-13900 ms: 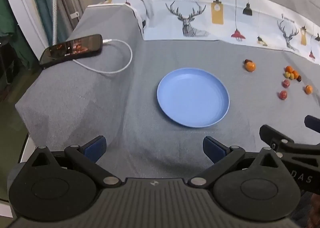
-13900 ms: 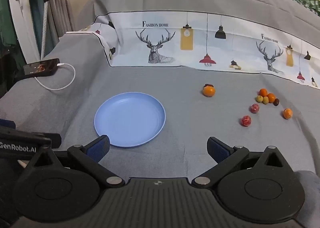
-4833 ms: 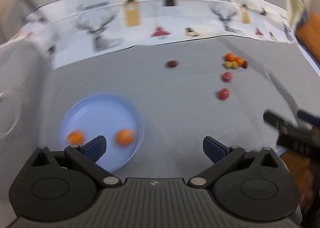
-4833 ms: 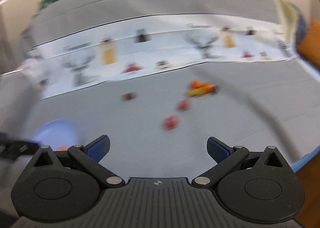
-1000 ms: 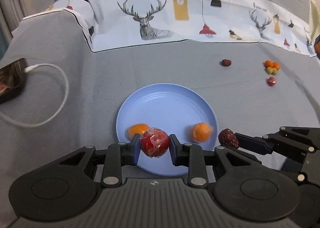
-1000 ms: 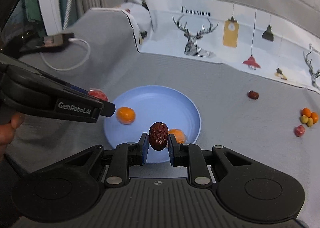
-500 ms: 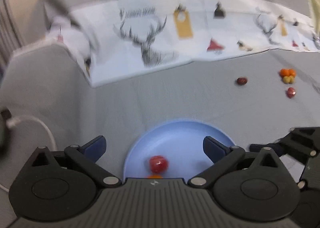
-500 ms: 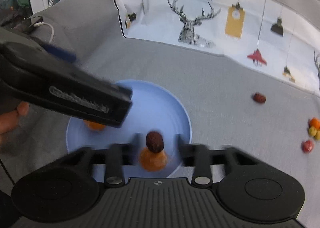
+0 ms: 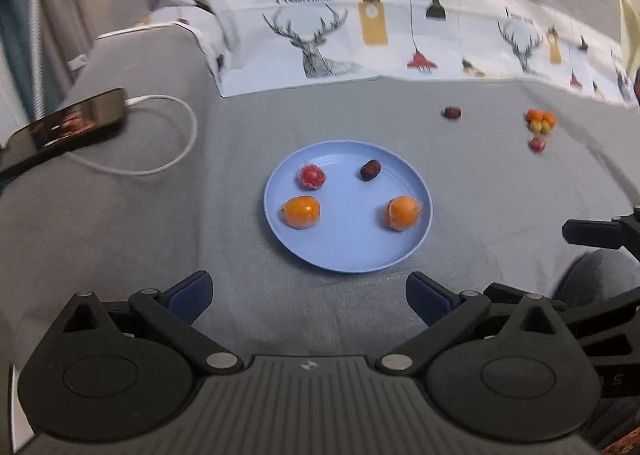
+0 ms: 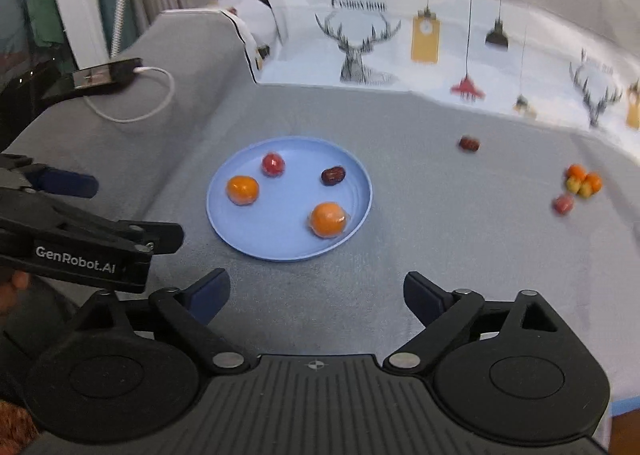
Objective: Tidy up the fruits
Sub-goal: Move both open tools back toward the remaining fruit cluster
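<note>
A blue plate (image 9: 348, 255) (image 10: 256, 247) lies on the grey cloth and holds two oranges (image 9: 301, 212) (image 10: 327, 219), a red wrapped fruit (image 9: 311, 176) (image 10: 273, 164) and a dark date (image 9: 371, 170) (image 10: 333, 175). Farther right on the cloth lie another date (image 9: 452, 112) (image 10: 469, 143), a small cluster of orange and yellow fruits (image 9: 541, 121) (image 10: 582, 180) and a red fruit (image 9: 537, 143) (image 10: 563, 203). My left gripper (image 9: 308, 297) is open and empty, pulled back from the plate. My right gripper (image 10: 316, 295) has its jaws still opening, nothing between them.
A phone (image 9: 64, 127) (image 10: 106, 72) on a white charging cable (image 9: 160, 159) rests at the cloth's left edge. A printed deer-pattern sheet (image 9: 360, 39) covers the raised back. The left gripper's body (image 10: 80, 251) crosses the right wrist view's left side.
Both grippers let go of their fruit: the red wrapped fruit and the dark date now lie on the plate. Both jaws spread wide and both grippers drew back and up from the plate.
</note>
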{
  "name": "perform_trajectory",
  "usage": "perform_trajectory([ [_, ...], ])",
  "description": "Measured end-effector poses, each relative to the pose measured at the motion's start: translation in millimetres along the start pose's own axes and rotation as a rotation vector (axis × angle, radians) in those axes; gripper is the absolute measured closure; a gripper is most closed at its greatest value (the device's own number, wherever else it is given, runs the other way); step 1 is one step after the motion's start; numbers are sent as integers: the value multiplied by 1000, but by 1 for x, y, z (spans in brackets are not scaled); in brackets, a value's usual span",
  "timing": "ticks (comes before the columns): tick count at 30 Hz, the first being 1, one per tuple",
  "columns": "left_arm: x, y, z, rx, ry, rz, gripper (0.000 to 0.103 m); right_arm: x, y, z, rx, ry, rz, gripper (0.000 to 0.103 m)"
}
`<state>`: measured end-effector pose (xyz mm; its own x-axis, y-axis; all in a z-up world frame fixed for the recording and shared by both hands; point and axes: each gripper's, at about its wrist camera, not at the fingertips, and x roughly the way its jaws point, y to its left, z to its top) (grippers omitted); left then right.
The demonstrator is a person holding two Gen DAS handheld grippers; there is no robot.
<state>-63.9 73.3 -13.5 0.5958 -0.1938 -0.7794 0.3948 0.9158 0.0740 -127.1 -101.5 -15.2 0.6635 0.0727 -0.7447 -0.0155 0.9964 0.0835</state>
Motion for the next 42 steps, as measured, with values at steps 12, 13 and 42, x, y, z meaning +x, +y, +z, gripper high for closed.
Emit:
perform_trajectory([
  [12, -77, -37, -9, 119, -174, 5, 0, -91, -8, -26, 39, -211, -95, 5],
  [13, -80, -41, -10, 127, -181, 3, 0, -94, -11, -28, 50, -214, -96, 5],
  [42, -75, -131, 11, 325, -212, -71, 0, -140, -84, -51, 256, -333, -210, 4],
])
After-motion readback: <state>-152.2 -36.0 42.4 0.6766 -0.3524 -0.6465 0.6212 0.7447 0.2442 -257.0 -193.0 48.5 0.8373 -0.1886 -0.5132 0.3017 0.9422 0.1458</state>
